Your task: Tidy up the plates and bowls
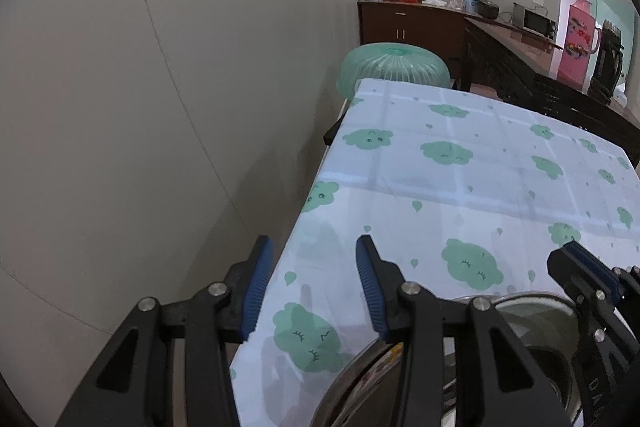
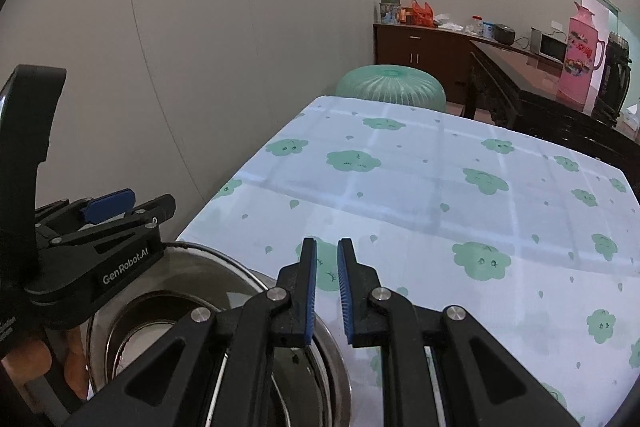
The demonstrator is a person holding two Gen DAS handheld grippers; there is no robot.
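Nested steel bowls (image 2: pixel 208 279) sit at the near left corner of a table with a cloud-patterned cloth (image 2: pixel 440 195); a smaller bowl lies inside the large one. In the left wrist view the same bowls (image 1: pixel 532 315) show at lower right. My left gripper (image 1: pixel 314 243) is open over the table's left edge, with only cloth and wall seen between its fingers. From the right wrist view the left gripper (image 2: pixel 136 207) hovers above the bowls' far left rim. My right gripper (image 2: pixel 327 245) is shut to a narrow slit with nothing in it, just above the bowls' right rim.
The wall runs close along the table's left side. A green ribbed plastic stool (image 2: pixel 392 85) stands past the far end. A dark wooden table (image 2: pixel 520 75) at right carries a pink thermos (image 2: pixel 580 59) and a black kettle (image 2: pixel 616 75). A cluttered sideboard (image 2: pixel 420 43) lines the back.
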